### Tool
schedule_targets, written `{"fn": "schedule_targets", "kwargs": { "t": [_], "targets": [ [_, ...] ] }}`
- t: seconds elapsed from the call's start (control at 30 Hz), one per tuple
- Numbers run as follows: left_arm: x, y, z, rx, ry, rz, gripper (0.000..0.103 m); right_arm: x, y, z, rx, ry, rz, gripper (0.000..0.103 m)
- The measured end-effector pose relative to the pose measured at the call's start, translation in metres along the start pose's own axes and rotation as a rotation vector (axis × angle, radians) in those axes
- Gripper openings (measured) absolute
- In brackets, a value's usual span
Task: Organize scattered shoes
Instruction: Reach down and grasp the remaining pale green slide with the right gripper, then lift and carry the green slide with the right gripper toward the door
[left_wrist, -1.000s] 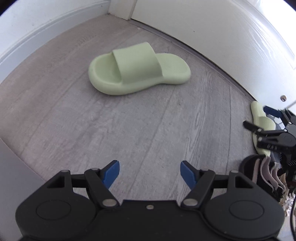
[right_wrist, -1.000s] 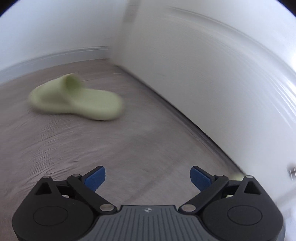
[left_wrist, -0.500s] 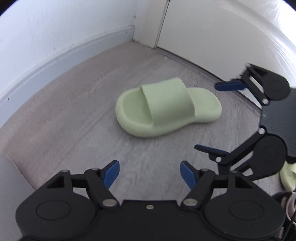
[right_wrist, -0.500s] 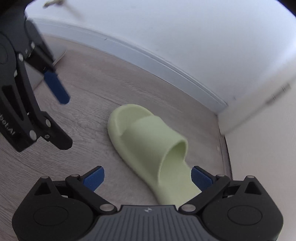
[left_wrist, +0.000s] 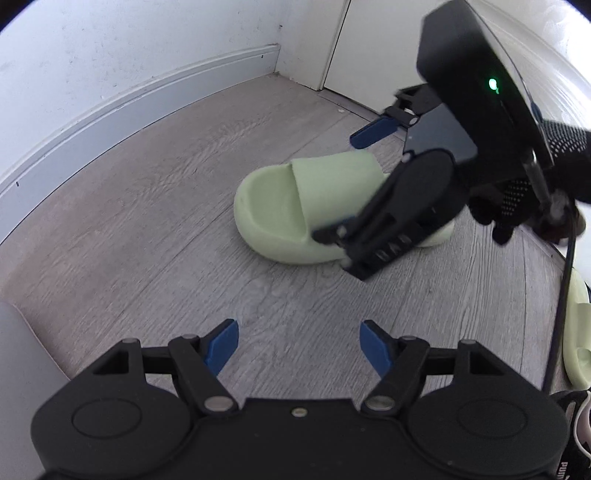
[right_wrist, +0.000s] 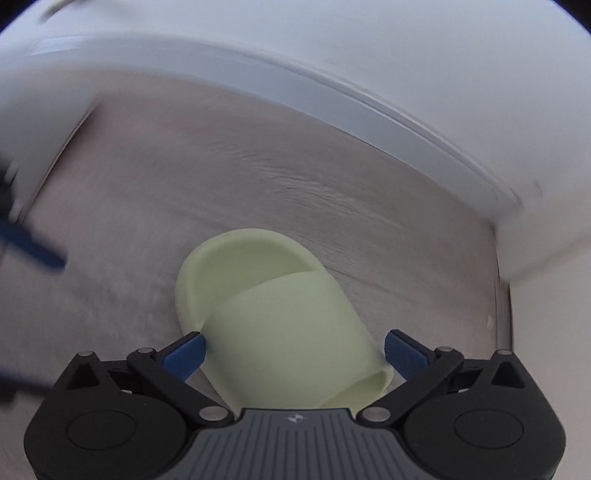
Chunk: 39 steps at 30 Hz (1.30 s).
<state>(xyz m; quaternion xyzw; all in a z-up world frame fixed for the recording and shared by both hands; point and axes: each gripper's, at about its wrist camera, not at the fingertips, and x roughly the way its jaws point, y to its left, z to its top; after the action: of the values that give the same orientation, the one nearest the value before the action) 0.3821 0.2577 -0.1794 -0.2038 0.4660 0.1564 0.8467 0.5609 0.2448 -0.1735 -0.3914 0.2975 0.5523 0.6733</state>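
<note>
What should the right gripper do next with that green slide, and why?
Probably close the jaws on the strap. The right gripper is open and already straddles the green slide, one blue pad at each side of its strap, while the slide sits flat on the floor. The left gripper hangs open, away from it.

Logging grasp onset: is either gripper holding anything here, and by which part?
Nothing is held yet. The right gripper straddles the green slide across its strap, jaws open. The left gripper is open over bare floor.

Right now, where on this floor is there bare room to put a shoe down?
Bare floor runs between the skirting board and the green slide, and on toward the left tool. The right edge is crowded: a second slide and other shoes.
</note>
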Motion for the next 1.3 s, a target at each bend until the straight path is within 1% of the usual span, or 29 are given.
{"fn": "schedule_targets", "kwargs": {
  "t": [0.07,0.1,0.13,0.17,0.2,0.27,0.3,0.43,0.5,0.57,0.63,0.7,0.73,0.87,0.97,1.1,1.2,1.3],
  "targets": [
    [0.003,0.005,0.001,-0.027,0.012,-0.002,0.073,-0.006,-0.005,-0.004,0.172,-0.030,-0.020,0.103],
    [0.004,0.007,0.002,-0.040,0.018,-0.002,0.073,-0.007,-0.006,-0.006,0.241,-0.035,-0.026,0.103],
    [0.006,0.010,0.002,-0.059,0.027,-0.002,0.073,-0.005,-0.006,-0.007,0.282,-0.022,-0.031,0.103],
    [0.008,0.012,0.003,-0.069,0.032,-0.001,0.073,-0.001,-0.003,-0.009,0.305,0.000,-0.055,0.103],
    [0.010,0.014,0.003,-0.080,0.039,0.006,0.073,0.004,0.000,-0.010,0.302,0.014,-0.086,0.103],
    [0.011,0.018,0.003,-0.094,0.049,0.015,0.073,0.011,0.006,-0.015,0.300,0.027,-0.116,0.103],
    [0.011,0.019,0.003,-0.097,0.050,0.017,0.073,0.013,0.009,-0.017,0.308,0.027,-0.129,0.103],
    [0.009,0.021,0.001,-0.091,0.046,0.015,0.073,0.009,0.011,-0.030,0.406,0.008,-0.156,0.102],
    [0.007,0.022,0.000,-0.082,0.041,0.011,0.073,0.000,0.012,-0.045,0.472,0.016,-0.185,0.102],
    [0.005,0.022,-0.001,-0.077,0.037,0.005,0.073,-0.010,0.015,-0.060,0.500,0.027,-0.226,0.102],
    [0.004,0.023,-0.002,-0.070,0.036,-0.005,0.073,-0.022,0.020,-0.076,0.517,0.043,-0.277,0.102],
    [0.002,0.022,-0.003,-0.061,0.034,-0.011,0.073,-0.039,0.026,-0.099,0.567,0.067,-0.333,0.102],
    [0.001,0.021,-0.004,-0.054,0.032,-0.015,0.073,-0.046,0.027,-0.111,0.606,0.076,-0.345,0.102],
    [-0.002,0.018,-0.006,-0.027,0.026,-0.025,0.073,-0.069,0.028,-0.150,0.767,0.097,-0.349,0.102],
    [-0.004,0.014,-0.006,-0.004,0.014,-0.038,0.073,-0.083,0.035,-0.165,0.862,0.072,-0.371,0.103],
    [-0.006,0.013,-0.005,0.005,0.004,-0.037,0.073,-0.098,0.050,-0.165,0.970,-0.076,-0.320,0.103],
    [-0.004,0.014,-0.003,-0.005,0.004,-0.028,0.073,-0.086,0.059,-0.146,0.939,-0.115,-0.331,0.103],
    [-0.003,0.016,-0.003,-0.021,0.004,-0.018,0.073,-0.065,0.057,-0.121,0.904,-0.100,-0.364,0.103]
  ]
}}
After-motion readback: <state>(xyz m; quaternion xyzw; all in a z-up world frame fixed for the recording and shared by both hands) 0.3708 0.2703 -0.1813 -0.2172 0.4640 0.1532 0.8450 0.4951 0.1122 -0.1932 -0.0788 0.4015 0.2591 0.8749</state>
